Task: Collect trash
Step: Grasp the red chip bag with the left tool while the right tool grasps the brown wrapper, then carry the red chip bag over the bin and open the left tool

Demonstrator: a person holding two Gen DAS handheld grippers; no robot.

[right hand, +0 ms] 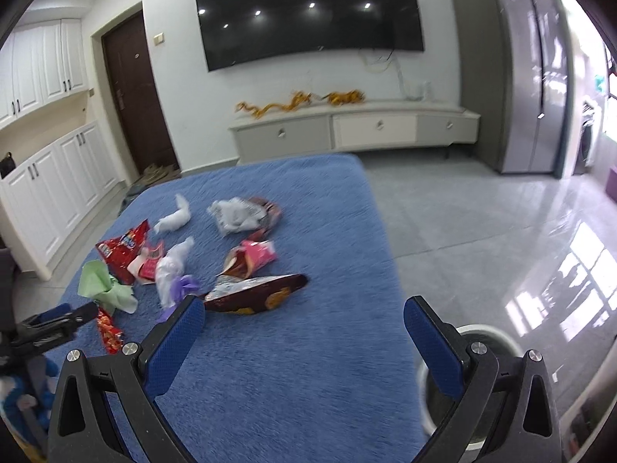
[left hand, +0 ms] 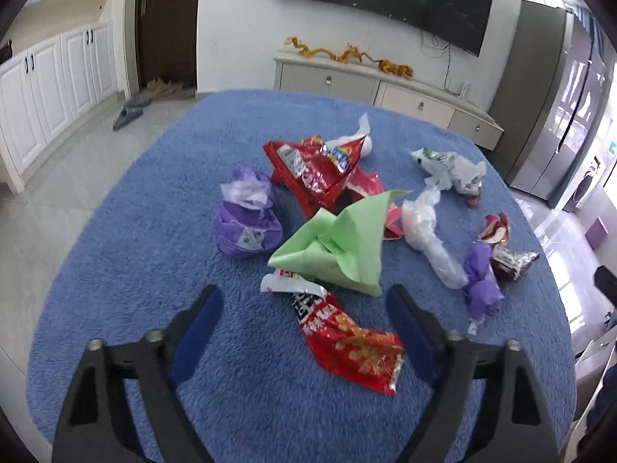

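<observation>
The trash lies scattered over the blue fleece cover [left hand: 115, 270] of the desk, and the green paper [left hand: 339, 243] makes the handiest landmark. Left of the green paper sits a knotted purple bag [left hand: 245, 227]; being soft and rounded, it could squash and squirt out of a pinch rather than lift. Behind the green paper a big red foil wrapper [left hand: 320, 173] lies crumpled, and just in front of it a red snack packet [left hand: 347, 339] rests between the tips of the left gripper [left hand: 304, 301], whose jaws stand wide apart with nothing in them. That packet looks the likeliest first pick, but the foil is slick and flat against the pile, so the pads may skid over it or bite into the fleece and drag the cover along. The green paper overlaps the packet's white end, so a lift might tug the paper off too. Right of the green paper lie a clear plastic wad [left hand: 424, 227], a purple scrap [left hand: 482, 285] and a brown wrapper [right hand: 254, 293] close to the desk edge, where a nudge could send them to the floor. The right gripper [right hand: 304, 308] hangs over that edge, jaws fully spread and empty, above a white bin [right hand: 478, 332] partly hidden beneath it.
</observation>
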